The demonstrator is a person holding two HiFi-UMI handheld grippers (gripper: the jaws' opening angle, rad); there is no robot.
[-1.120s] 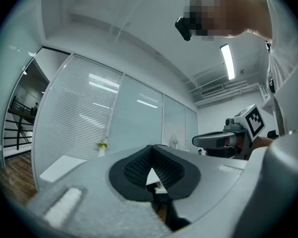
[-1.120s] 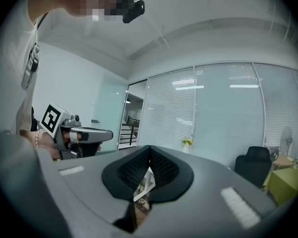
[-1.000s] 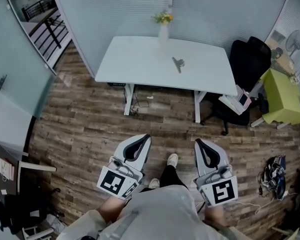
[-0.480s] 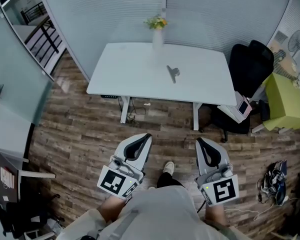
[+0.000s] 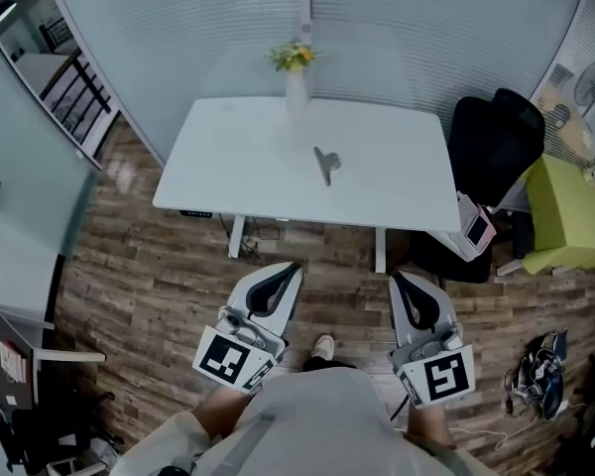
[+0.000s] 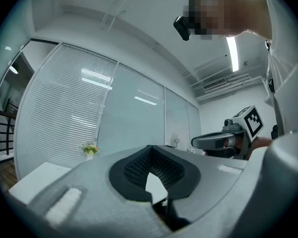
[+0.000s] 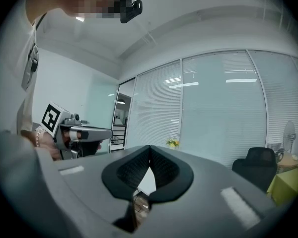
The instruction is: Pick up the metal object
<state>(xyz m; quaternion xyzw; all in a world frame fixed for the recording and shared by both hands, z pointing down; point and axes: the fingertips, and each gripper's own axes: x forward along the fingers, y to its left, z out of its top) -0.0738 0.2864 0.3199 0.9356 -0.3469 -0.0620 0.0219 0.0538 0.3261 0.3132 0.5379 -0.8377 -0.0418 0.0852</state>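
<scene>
Left gripper [image 5: 278, 278], right gripper [image 5: 405, 288] both pinched tight, hold nothing. Metal object [image 5: 325, 163] far off on table [image 5: 397, 191]; closed jaws could shove it.

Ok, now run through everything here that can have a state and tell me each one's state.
Left gripper: shut, nothing between its jaws.
Right gripper: shut, nothing between its jaws.
Metal object: lying flat on the white table, untouched.
Vase of flowers: upright at the table's far edge.
Black chair: standing at the table's right end.
</scene>
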